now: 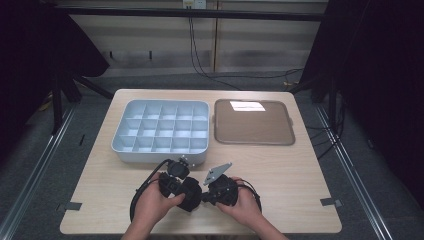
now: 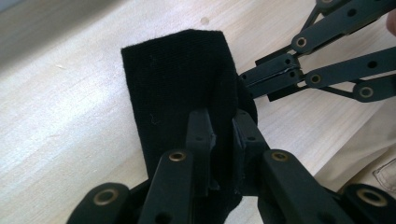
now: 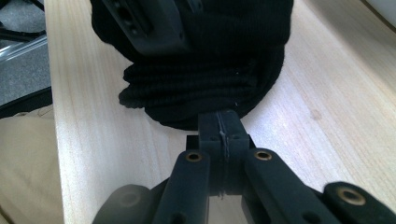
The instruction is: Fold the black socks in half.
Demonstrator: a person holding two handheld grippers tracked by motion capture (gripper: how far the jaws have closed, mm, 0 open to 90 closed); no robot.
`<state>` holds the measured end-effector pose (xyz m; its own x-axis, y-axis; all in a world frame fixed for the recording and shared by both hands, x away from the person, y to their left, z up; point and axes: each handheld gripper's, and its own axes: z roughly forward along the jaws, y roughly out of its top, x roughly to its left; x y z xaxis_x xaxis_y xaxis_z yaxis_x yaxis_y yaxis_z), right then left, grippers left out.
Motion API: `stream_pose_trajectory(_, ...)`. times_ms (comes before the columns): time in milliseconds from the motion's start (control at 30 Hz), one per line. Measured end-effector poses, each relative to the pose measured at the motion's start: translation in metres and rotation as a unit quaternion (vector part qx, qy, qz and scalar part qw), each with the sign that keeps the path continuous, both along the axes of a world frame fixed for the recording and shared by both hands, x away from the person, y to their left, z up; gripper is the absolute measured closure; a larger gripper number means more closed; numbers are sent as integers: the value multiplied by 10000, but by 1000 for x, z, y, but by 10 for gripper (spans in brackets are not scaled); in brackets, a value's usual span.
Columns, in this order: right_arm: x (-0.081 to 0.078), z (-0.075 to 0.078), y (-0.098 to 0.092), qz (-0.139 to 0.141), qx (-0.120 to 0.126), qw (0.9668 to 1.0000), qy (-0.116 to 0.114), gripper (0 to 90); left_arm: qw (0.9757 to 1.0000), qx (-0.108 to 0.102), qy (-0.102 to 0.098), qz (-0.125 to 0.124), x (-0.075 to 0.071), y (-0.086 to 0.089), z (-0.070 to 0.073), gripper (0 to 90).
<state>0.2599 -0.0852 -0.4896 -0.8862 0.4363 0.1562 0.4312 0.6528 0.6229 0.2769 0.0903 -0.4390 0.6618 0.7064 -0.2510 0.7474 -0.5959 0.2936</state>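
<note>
A black knitted cloth, perhaps a sock, lies bunched near the table's front edge between the two hand-held grippers. My left gripper is shut on it: the cloth runs between its pads and stands up as a flat flap beyond them. My right gripper is shut, and its tips rest against the edge of the rolled cloth. I cannot tell whether any fabric is pinched between them. In the left gripper view the right gripper comes in from the right and meets the cloth's edge. A hand holds each gripper in the high view.
A grey tray with several empty compartments stands behind the hands at the left. To its right lies a flat brown tray. Bare wooden table surrounds the hands, and its front edge is close.
</note>
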Motion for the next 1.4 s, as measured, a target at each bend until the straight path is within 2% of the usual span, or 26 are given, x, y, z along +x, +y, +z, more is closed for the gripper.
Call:
stream_pose_trajectory(300, 1, -1, 7, 1, -7, 10000, 20, 897, 10000, 56, 34, 1, 1, 4, -4, 775)
stream_pose_trajectory(567, 2, -3, 13, 17, 27, 10000, -6, 896, 9999, 41, 72, 100, 1, 9, -7, 773)
stream_pose_trajectory(767, 2, -3, 8, -17, 20, 10000, 17, 885, 10000, 17, 48, 81, 0, 9, -9, 767)
stream_pose_trajectory(967, 2, -3, 4, -65, 62, 10000, 26, 884, 9997, -93, 183, 90, 2, 11, -8, 707)
stream_pose_trajectory(1100, 3, -3, 2, -119, 94, 9999, 45, 883, 9990, -241, 345, 140, 4, 12, -6, 629)
stream_pose_trajectory(1233, 3, -2, 0, -117, 66, 9999, 51, 884, 9991, -186, 368, 17, 4, 13, -3, 619)
stream_pose_trajectory(1300, 3, -3, 0, -123, 72, 9999, 16, 884, 9990, -227, 371, 91, 4, 13, -3, 615)
stream_pose_trajectory(1400, 3, -3, 0, -119, 72, 9999, 31, 883, 9989, -236, 405, 49, 5, 14, 0, 615)
